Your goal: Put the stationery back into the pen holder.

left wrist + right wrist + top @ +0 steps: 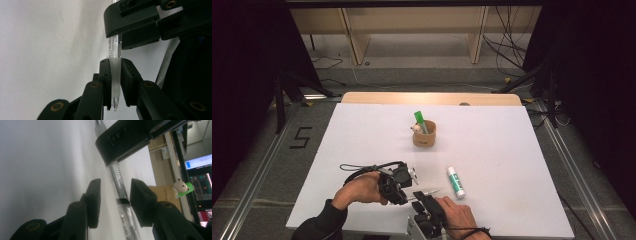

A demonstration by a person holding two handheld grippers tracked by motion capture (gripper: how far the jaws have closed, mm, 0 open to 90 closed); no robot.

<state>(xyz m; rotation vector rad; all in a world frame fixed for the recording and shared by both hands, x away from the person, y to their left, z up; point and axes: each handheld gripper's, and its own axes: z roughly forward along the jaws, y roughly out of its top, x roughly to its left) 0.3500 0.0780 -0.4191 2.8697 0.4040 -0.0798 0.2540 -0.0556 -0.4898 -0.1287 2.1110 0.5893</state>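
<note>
In the high view, the left tongs (404, 181) and the right tongs (424, 201) meet at about six o'clock on the white surface (362, 140), with a clear pen (428, 192) between them, its far end pointing toward three o'clock. A glue stick (456, 182) lies just beside them at three o'clock, and a brown cup (424, 135) holding a green marker (420, 121) stands well apart at twelve o'clock. In the left gripper view, the left tongs (115, 82) are clenched on the pen's frosted tip end (115, 75), which runs up toward twelve o'clock into the other gripper. In the right gripper view, the right tongs (113, 202) stand apart around the pen's barrel (120, 187), the pads not pressing on it.
</note>
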